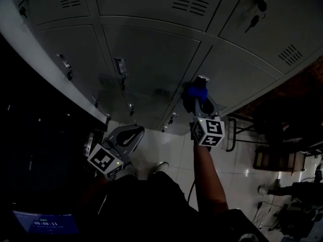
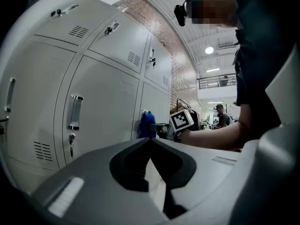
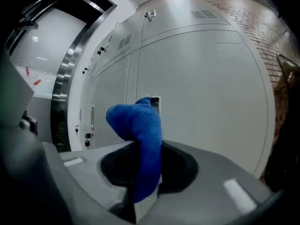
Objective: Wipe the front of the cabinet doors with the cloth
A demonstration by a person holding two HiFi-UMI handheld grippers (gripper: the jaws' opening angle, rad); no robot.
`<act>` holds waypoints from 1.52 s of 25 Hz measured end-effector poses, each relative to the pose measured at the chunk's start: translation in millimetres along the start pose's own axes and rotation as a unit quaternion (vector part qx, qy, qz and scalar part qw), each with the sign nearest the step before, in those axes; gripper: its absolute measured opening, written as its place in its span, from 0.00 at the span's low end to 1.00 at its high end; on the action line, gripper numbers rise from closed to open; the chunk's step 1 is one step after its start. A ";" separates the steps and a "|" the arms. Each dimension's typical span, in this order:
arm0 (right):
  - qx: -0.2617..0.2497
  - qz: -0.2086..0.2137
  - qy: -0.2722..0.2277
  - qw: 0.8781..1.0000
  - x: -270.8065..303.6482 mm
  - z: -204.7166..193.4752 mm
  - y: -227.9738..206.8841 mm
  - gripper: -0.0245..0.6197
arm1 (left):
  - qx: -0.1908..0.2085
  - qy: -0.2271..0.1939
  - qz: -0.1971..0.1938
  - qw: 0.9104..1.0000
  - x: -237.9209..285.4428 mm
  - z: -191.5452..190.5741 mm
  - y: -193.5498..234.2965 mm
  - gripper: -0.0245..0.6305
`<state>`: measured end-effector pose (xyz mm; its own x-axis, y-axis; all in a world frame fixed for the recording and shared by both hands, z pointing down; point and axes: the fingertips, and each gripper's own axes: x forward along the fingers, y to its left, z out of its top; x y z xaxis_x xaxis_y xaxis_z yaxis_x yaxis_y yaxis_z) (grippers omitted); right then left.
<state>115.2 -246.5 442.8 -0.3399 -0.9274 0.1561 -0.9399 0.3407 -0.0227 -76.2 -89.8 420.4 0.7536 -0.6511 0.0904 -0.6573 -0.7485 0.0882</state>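
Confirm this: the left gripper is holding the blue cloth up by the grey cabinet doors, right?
No. The right gripper holds the blue cloth by the grey cabinet doors; the right gripper view shows it pinched between those jaws.

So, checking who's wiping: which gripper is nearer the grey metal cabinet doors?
Right. The right gripper holds the blue towelling cloth up close to the grey metal cabinet doors; the left gripper, shut and empty, hangs lower and farther back from them.

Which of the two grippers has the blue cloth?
The right gripper: its jaws are shut on the blue cloth, raised up by the cabinet doors. The left gripper hangs lower, jaws together with nothing between them.
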 end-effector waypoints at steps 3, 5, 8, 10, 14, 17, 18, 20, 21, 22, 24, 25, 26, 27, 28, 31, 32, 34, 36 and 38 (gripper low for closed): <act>0.004 -0.016 0.004 1.000 -5.3 -5.4 -21.1 0.17 | -0.001 0.003 -0.005 1.000 7.8 -2.4 -3.6 0.04; 0.002 -0.026 0.008 1.000 -8.8 -10.4 -33.4 0.17 | -0.001 0.005 -0.012 1.000 16.5 -3.1 -9.6 0.04; 0.000 -0.034 0.012 0.999 -14.1 -20.2 -50.6 0.17 | 0.001 0.005 -0.025 1.000 31.7 -3.3 -19.9 0.04; 0.000 -0.041 0.016 0.999 -19.2 -26.5 -63.0 0.17 | 0.002 0.007 -0.032 0.999 41.9 -4.2 -25.9 0.04; 0.004 -0.063 0.024 0.998 -33.5 -36.5 -95.4 0.17 | 0.003 0.011 -0.043 0.999 60.9 -6.5 -35.4 0.04; 0.006 -0.086 0.029 0.996 -46.5 -41.4 -123.6 0.17 | 0.003 0.012 -0.051 0.999 74.7 -6.3 -40.8 0.04; 0.006 -0.094 0.030 0.995 -50.9 -42.7 -133.0 0.17 | 0.003 0.013 -0.053 0.998 79.1 -6.6 -42.5 0.04; 0.006 -0.108 0.032 0.994 -58.9 -45.5 -151.8 0.17 | 0.003 0.014 -0.058 0.998 87.6 -7.0 -46.2 0.04; 0.005 -0.114 0.032 0.993 -62.4 -46.7 -160.3 0.17 | 0.003 0.014 -0.060 0.998 91.7 -7.2 -48.3 0.04; 0.004 -0.120 0.032 0.992 -65.6 -47.7 -167.9 0.17 | 0.003 0.014 -0.062 0.998 95.6 -7.6 -50.5 0.04; 0.006 -0.132 0.032 0.991 -71.7 -49.9 -180.5 0.17 | 0.003 0.015 -0.067 0.998 102.4 -9.3 -54.7 0.04; 0.007 -0.139 0.032 0.990 -74.7 -51.2 -186.1 0.17 | 0.002 0.016 -0.069 0.997 105.1 -10.2 -56.6 0.04; 0.009 -0.147 0.031 0.989 -77.6 -52.5 -191.5 0.17 | 0.002 0.017 -0.071 0.997 107.4 -11.2 -58.1 0.04; 0.011 -0.153 0.031 0.988 -80.3 -54.0 -196.7 0.17 | 0.002 0.019 -0.073 0.997 109.3 -12.4 -59.1 0.04; 0.012 -0.160 0.031 0.987 -82.9 -55.4 -201.5 0.17 | 0.002 0.020 -0.074 0.997 110.9 -13.1 -59.8 0.04; 0.009 -0.176 0.032 0.984 -90.7 -58.1 -212.2 0.17 | 0.000 0.018 -0.077 0.997 114.3 -11.4 -60.7 0.04; 0.006 -0.179 0.031 0.983 -93.7 -57.8 -213.2 0.17 | 0.000 0.018 -0.079 0.997 114.7 -11.2 -60.7 0.04; 0.002 -0.181 0.028 0.983 -99.1 -57.0 -208.4 0.17 | 0.000 0.018 -0.082 0.996 114.5 -11.8 -61.1 0.04; 0.003 -0.172 0.029 0.985 -100.4 -59.0 -192.3 0.17 | -0.001 0.019 -0.085 0.996 112.2 -13.7 -61.0 0.04; 0.004 -0.152 0.034 0.988 -95.8 -64.4 -167.0 0.17 | -0.002 0.019 -0.087 0.996 108.0 -15.3 -60.1 0.04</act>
<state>306.7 -204.6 495.2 -0.0401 -0.9741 0.2224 -0.9985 0.0475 0.0278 44.5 -113.3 440.1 0.8556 -0.5058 0.1103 -0.5163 -0.8494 0.1095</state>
